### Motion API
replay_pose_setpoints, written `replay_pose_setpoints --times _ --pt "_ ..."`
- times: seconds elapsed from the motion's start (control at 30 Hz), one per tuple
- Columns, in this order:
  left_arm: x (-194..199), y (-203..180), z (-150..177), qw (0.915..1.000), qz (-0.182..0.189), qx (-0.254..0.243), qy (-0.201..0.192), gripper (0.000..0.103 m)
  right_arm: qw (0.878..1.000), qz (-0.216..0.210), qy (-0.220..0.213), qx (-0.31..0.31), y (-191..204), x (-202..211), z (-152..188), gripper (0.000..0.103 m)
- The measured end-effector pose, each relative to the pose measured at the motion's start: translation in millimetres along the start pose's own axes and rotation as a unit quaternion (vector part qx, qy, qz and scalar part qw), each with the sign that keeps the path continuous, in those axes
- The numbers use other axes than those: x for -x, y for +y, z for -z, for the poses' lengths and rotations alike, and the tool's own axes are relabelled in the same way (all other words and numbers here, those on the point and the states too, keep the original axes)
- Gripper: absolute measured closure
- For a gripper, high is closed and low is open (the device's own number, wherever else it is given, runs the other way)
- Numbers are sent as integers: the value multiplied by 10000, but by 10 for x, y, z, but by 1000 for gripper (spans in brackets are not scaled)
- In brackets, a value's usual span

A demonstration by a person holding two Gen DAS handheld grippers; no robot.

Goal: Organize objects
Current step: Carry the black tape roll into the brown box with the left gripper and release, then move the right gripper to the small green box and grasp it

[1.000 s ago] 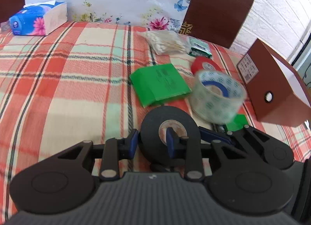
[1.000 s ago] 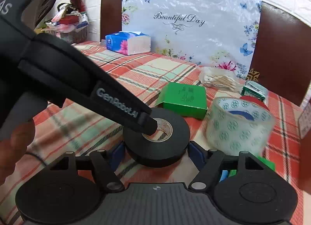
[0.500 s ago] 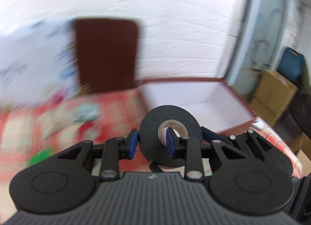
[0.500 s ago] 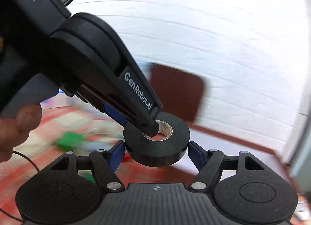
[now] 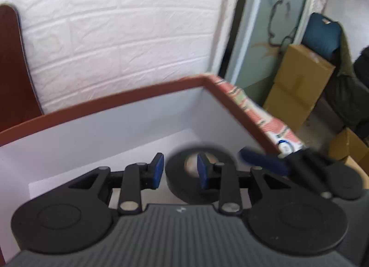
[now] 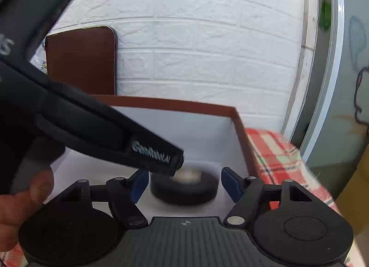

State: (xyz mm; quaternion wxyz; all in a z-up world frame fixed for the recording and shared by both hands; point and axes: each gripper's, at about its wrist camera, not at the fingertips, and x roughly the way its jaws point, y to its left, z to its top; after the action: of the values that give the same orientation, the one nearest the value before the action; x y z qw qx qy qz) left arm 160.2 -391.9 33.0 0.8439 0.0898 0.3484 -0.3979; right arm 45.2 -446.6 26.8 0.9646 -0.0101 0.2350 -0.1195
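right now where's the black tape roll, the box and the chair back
black tape roll (image 6: 184, 192): right wrist view, on its outer side wall
box (image 5: 129, 95): left wrist view, on its brown far rim
chair back (image 6: 80, 61): right wrist view, middle of the brown panel

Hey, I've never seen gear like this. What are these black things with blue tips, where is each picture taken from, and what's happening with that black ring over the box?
There is no robot here. A person holds a two-fingered tool in each hand, and each tool has a wide-angle camera that looks along its fingers. One picture is from the left hand-held gripper, the other from the right hand-held gripper.

The black ring is a roll of tape. The left tool pinches its wall, with one blue pad outside and one in the centre hole. The right tool's pads stand open on either side of the roll, not touching it.

The roll is above a brown-rimmed box with a white inside, which sits on a checked tablecloth. The person's hand shows at the lower left.
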Motion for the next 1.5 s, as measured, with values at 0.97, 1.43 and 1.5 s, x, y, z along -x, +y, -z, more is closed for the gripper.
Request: replay_pose_setpoints --times 0.97,1.43,1.5 --pt "2776 1959 2860 9493 -1902 2501 -27 51 9745 -2094 362 715 2274 788 883 33" --pt "2789 1931 2813 9609 -1258 2463 -129 51 9789 -1729 747 798 2312 722 1026 43" --pt "2707 1810 2717 9697 -906 2267 -118 51 9813 -1642 728 688 2139 939 1168 42"
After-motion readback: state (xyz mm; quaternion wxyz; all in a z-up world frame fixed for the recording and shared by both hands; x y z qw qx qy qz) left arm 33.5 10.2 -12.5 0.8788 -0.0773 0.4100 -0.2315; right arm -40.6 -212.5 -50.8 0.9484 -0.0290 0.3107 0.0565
